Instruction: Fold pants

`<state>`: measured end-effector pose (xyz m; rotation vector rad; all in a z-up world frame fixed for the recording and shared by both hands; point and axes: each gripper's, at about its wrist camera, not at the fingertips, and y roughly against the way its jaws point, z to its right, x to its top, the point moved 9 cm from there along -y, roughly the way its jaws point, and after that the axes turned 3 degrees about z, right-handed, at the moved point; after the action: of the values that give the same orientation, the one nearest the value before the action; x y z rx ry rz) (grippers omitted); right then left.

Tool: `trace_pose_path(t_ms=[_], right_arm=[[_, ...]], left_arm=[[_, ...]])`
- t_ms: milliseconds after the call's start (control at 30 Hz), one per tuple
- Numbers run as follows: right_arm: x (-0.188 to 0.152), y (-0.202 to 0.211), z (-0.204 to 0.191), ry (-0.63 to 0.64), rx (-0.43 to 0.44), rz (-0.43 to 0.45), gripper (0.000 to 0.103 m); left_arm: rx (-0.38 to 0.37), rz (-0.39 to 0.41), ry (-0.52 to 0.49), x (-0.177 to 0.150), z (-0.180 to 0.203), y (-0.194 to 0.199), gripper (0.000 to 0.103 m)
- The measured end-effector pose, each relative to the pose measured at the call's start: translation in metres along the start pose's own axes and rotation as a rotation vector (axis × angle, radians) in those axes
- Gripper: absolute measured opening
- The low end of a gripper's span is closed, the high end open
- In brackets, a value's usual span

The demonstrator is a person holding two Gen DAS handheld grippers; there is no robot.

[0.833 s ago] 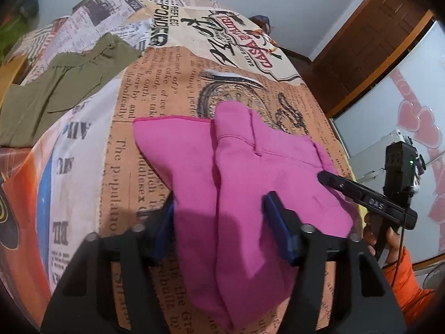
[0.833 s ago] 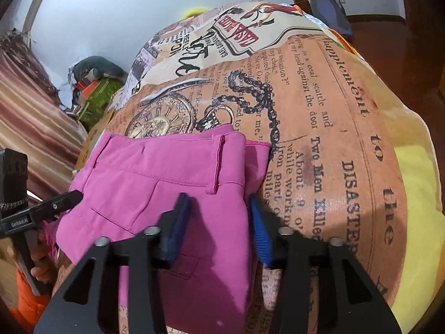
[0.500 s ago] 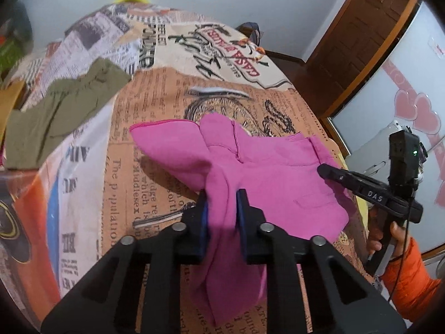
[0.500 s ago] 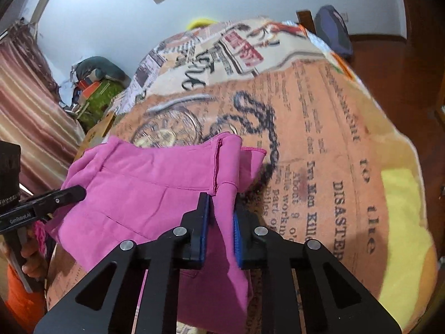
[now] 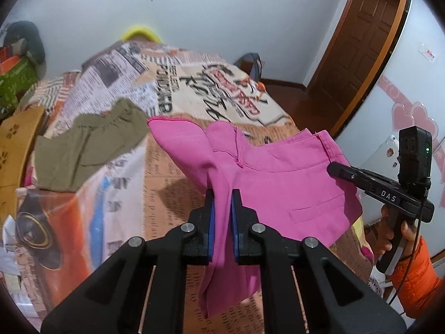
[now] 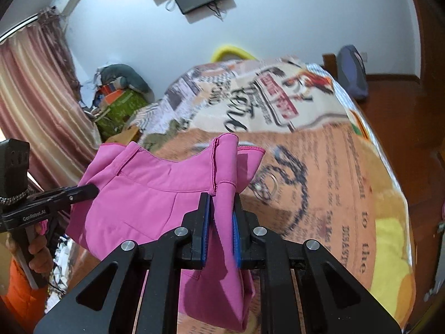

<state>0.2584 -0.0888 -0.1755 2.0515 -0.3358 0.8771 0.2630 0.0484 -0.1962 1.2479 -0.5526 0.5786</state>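
Note:
The pink pants point(image 5: 278, 183) hang lifted above the bed, stretched between my two grippers. My left gripper point(image 5: 222, 203) is shut on one end of the pink pants, with cloth bunched between the blue pads. My right gripper point(image 6: 221, 208) is shut on the other end of the pants point(image 6: 155, 194). The right gripper also shows at the right of the left wrist view point(image 5: 338, 168), and the left gripper at the left of the right wrist view point(image 6: 89, 189). The lower part of the pants droops below the jaws.
The bed has a newspaper-print cover point(image 5: 167, 89). An olive green garment point(image 5: 89, 142) lies on its left side. A brown door point(image 5: 353, 44) stands to the right. Clutter and a green box point(image 6: 119, 108) sit by the curtain point(image 6: 33, 105). A yellow blanket point(image 6: 389, 253) covers the bed's right edge.
Both grippers shut on the pink pants and lifted them off the bed. The views have tilted up toward the wall.

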Motion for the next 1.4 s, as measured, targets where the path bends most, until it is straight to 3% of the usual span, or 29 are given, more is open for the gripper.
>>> trace_pose_path(t_ms=[267,667,1167,1400], right_arm=[[0.032,-0.011,-0.049,0.091,0.037,0.039,0.012],[0.074,-0.076,-0.118,0.181,0.084,0.056,0.012],[0.122,-0.193,-0.171,0.231,0.079,0.032,0.012],[0.116,-0.267,-0.174,0.264,0.068,-0.067,0.012]], left_arm=[[0.036,0.083,0.032,0.024,-0.041,0.038,0.009],[0.072,0.126,0.139,0.058,-0.140,0.041,0.009],[0.165,0.121,0.191,0.104,-0.267,-0.012,0.009],[0.221,0.045,0.211,0.095,-0.318,-0.065,0.009]])
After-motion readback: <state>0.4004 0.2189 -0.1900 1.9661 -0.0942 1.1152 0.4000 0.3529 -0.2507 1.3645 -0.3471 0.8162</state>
